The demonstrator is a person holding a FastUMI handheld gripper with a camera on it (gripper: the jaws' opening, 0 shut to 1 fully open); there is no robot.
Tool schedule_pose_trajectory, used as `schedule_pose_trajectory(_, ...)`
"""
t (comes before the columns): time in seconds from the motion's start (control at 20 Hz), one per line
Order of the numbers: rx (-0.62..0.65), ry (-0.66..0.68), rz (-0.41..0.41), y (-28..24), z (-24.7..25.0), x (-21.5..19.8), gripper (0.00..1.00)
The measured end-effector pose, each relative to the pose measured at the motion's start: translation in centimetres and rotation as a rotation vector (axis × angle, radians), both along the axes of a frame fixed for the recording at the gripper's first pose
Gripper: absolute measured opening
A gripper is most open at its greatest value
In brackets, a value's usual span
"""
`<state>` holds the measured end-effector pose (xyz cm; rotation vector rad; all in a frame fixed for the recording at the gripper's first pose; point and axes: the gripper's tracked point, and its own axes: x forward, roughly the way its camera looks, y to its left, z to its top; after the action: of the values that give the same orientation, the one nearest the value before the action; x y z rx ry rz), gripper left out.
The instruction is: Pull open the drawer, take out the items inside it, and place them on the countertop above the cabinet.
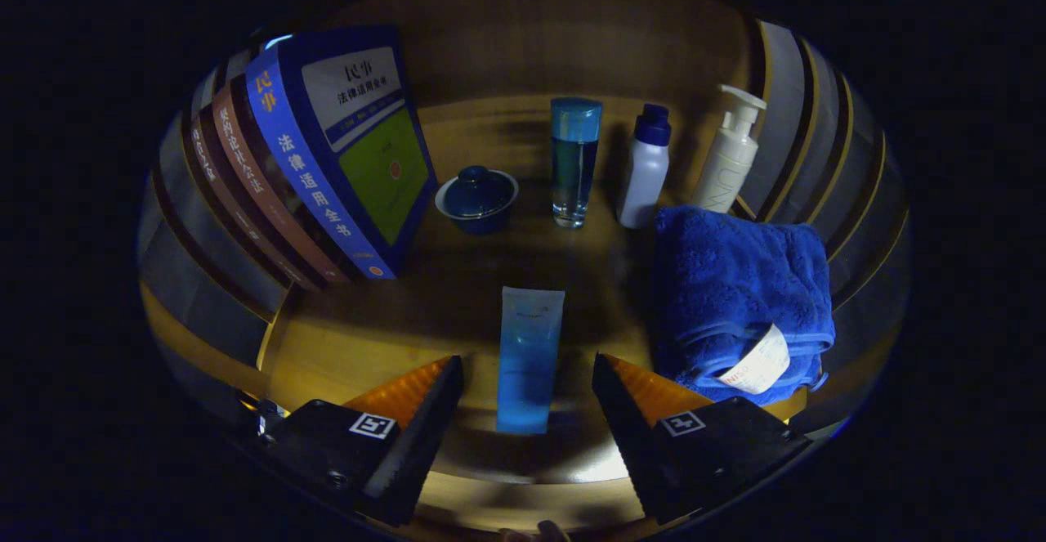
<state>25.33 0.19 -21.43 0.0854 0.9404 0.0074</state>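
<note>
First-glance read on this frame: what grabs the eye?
The blue tube lying flat on the wooden countertop, reaching in between the open gripper fingers without touching either. Next, the folded blue towel just ahead of the right-hand finger, and the leaning row of books to the left. Farther back stand a lidded blue bowl, a clear blue bottle, a white bottle and a pump bottle.

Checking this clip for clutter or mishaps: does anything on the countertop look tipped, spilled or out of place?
Nothing spilled or damaged. The blue tube lies flat between the open claw's fingers, untouched, while the bottles behind stand upright. The books lean rather than stand straight, and the folded blue towel shows a loose tag.
</note>
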Motion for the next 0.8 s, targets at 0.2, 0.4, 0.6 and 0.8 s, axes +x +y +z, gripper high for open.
schedule_pose_trajectory(0.2,-0.013,-0.067,0.011,0.2,2.4,-2.0,1.00)
schedule_pose_trajectory(0.4,-0.026,-0.167,0.025,0.7,5.2,-5.1,1.00)
schedule_pose_trajectory(0.6,-0.038,-0.273,0.031,0.8,8.0,-8.4,1.00)
schedule_pose_trajectory(0.8,-0.040,-0.421,0.038,0.8,10.9,-12.0,1.00)
